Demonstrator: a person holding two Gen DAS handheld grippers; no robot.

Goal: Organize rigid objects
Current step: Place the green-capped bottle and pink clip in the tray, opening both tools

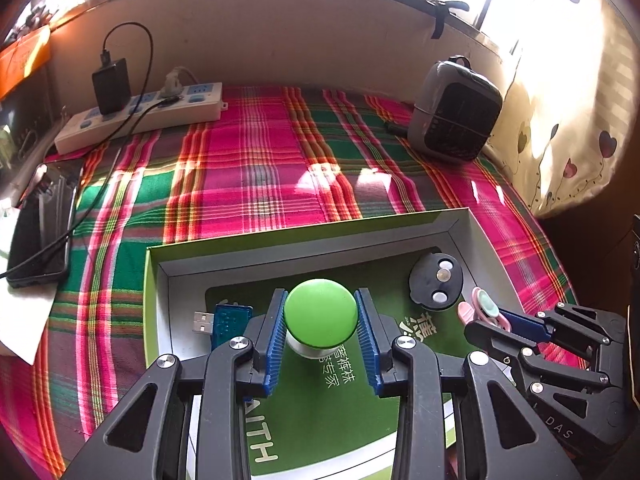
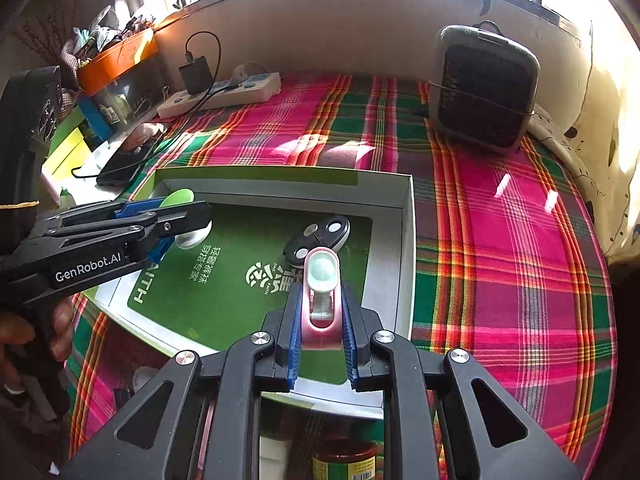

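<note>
Jaws first: the left gripper [image 1: 321, 316] has its blue pads squeezed onto a green-capped round thing [image 1: 321, 313] with a white base, jaws part open around it, held over the left half of the open box [image 1: 460, 226]. Next to it inside the box, by the left wall, lies a blue USB stick [image 1: 226, 320]. Box floor is a green card with white lettering, and toward the right wall sits a black round disc [image 1: 437, 282] with silver buttons on it.

Over on the right, the right gripper [image 2: 322, 312] has its jaws pinched nearly all the way in on a small pink clip-like thing [image 2: 321, 280] with a pale mint oval at its tip, held just in front of the black disc, above the box's right side.

Box itself sits near the front edge of the tabletop on a pink-green plaid cloth [image 1: 256, 160]. Back left corner has a white power strip [image 1: 140, 114] with a black charger plugged in, phone [image 1: 40, 228] along the left edge, grey heater [image 1: 456, 114] at the back right.
</note>
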